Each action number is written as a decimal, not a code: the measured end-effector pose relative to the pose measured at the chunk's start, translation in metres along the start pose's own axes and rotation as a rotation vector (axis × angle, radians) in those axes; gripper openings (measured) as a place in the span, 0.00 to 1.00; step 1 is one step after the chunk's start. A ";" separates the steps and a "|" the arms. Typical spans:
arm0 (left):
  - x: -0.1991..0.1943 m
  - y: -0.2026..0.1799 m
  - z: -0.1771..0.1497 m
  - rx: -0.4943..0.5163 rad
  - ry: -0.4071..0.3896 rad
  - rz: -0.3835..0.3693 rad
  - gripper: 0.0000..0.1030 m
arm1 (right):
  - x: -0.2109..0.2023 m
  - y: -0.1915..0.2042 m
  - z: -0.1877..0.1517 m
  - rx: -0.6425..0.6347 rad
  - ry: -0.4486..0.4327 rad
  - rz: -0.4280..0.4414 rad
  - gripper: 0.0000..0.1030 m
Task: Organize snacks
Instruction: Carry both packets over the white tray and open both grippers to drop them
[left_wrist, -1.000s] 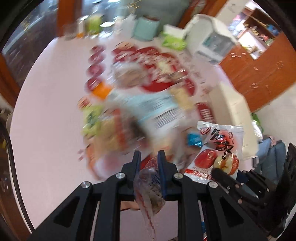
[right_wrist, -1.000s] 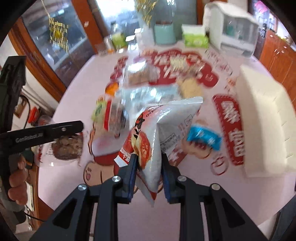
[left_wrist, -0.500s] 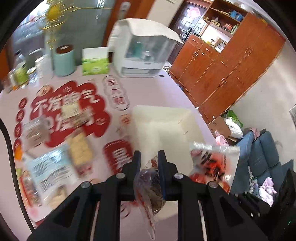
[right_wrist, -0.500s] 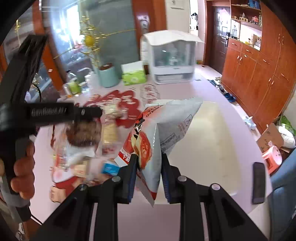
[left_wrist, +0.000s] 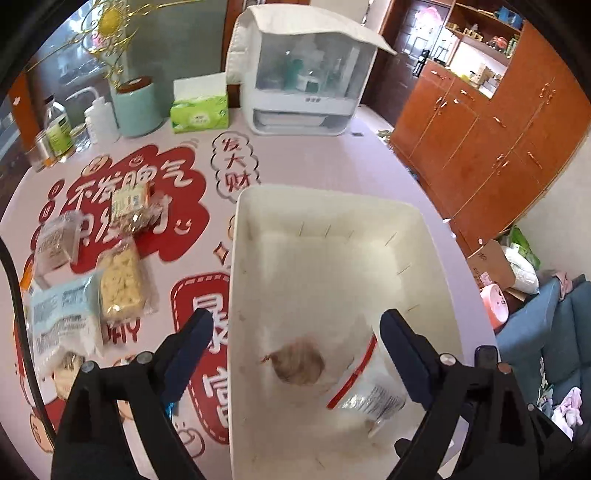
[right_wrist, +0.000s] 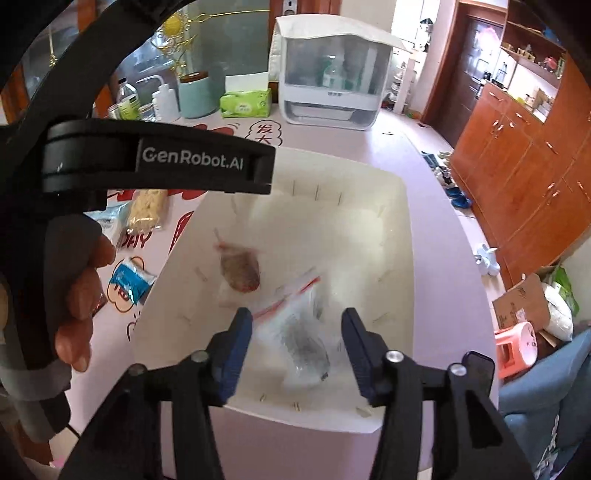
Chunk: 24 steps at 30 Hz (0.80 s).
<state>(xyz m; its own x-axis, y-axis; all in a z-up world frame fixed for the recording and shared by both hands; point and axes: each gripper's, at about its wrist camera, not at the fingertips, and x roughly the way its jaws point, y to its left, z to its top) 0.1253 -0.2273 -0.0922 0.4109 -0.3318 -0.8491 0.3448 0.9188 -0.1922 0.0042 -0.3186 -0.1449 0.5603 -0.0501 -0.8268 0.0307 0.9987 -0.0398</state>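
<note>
Your left tool (left_wrist: 291, 354) and right tool (right_wrist: 297, 347): jaws just opened, both released | two snack packets (right_wrist: 240, 271) now inside white bin (left_wrist: 432, 236), tabletop's right edge | remaining packets (left_wrist: 120, 284) left of bin await sorting.

One white bin (left_wrist: 236, 295), two snack packets inside (right_wrist: 240, 271), four packets on the table (left_wrist: 120, 280).

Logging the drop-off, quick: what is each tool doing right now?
Left tool: open, holding nothing, jaws just opened above the white bin.
Right tool: open, holding nothing, jaws just opened; snack bags lie in the bin.
</note>
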 end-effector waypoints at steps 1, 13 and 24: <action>0.000 0.003 -0.003 -0.006 -0.003 0.008 0.88 | 0.002 0.001 0.000 -0.004 0.004 0.011 0.51; -0.039 0.037 -0.031 -0.046 -0.109 0.097 0.88 | 0.006 0.012 -0.005 -0.014 -0.008 0.101 0.51; -0.071 0.042 -0.035 -0.010 -0.141 0.138 0.88 | -0.009 0.011 -0.003 0.051 -0.049 0.089 0.51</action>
<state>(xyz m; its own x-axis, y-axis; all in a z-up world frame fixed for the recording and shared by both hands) 0.0809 -0.1572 -0.0571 0.5682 -0.2290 -0.7904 0.2690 0.9594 -0.0846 -0.0030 -0.3072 -0.1390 0.6025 0.0379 -0.7972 0.0199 0.9978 0.0625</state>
